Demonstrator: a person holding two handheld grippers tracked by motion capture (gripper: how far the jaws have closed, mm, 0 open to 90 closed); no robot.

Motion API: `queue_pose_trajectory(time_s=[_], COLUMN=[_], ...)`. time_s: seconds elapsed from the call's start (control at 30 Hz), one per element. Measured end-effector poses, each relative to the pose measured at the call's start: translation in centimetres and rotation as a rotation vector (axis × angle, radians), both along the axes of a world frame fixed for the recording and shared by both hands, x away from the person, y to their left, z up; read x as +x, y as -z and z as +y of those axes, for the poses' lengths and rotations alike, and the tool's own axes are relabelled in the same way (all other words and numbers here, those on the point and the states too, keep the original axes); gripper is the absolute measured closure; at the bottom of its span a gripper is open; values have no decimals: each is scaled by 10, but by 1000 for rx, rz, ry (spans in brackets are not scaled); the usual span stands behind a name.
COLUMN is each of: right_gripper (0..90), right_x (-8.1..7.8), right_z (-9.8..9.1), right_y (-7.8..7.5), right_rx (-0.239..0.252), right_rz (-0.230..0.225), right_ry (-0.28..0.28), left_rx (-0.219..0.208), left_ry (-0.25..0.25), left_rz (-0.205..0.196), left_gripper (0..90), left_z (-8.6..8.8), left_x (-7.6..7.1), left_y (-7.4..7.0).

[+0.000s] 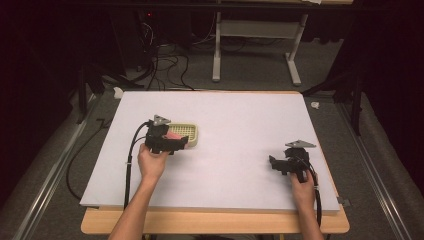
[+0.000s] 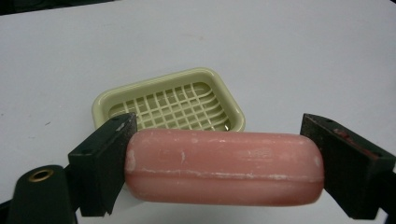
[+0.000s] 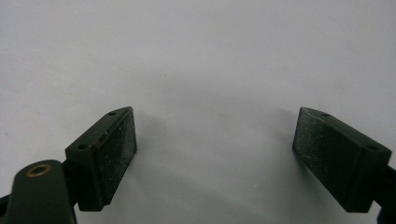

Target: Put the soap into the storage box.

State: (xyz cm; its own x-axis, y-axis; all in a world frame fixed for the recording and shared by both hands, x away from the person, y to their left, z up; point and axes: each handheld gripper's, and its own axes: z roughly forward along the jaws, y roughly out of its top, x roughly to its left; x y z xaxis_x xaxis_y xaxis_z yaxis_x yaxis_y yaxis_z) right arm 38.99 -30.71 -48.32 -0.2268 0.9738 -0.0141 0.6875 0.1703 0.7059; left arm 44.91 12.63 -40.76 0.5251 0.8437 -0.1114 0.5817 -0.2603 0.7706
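Pink soap (image 2: 224, 170), cream grid-patterned soap dish (image 2: 116, 95), white table (image 1: 240, 125).

High view looks down at the table (image 1: 225, 175); tool views (close, low) share its white top.

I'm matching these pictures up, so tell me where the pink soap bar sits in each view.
High view: the pink soap bar is left of centre, at the left gripper, beside the soap dish.
Left gripper view: lower centre, clamped endwise between the jaws.
Right gripper view: open jaws over bare white table top.
Shared landmark: the soap dish's cream grid.
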Motion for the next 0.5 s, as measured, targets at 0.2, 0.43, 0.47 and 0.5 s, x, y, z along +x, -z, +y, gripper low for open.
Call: queue_pose_trajectory(time_s=[0.2, 0.43, 0.47, 0.5], right_gripper=[142, 142, 142, 142], right_x=[0, 0, 0, 0], right_z=[0, 0, 0, 0], right_y=[0, 0, 0, 0], right_rx=[0, 0, 0, 0], right_rz=[0, 0, 0, 0], right_ry=[0, 0, 0, 0], left_rx=[24, 22, 20, 22], left_ry=[-18, -42, -48, -49], left_rz=[21, 29, 28, 27], left_gripper=[141, 141, 141, 141], left_z=[-2, -3, -3, -3], left_x=[16, 27, 28, 29], left_y=[1, 1, 0, 0])
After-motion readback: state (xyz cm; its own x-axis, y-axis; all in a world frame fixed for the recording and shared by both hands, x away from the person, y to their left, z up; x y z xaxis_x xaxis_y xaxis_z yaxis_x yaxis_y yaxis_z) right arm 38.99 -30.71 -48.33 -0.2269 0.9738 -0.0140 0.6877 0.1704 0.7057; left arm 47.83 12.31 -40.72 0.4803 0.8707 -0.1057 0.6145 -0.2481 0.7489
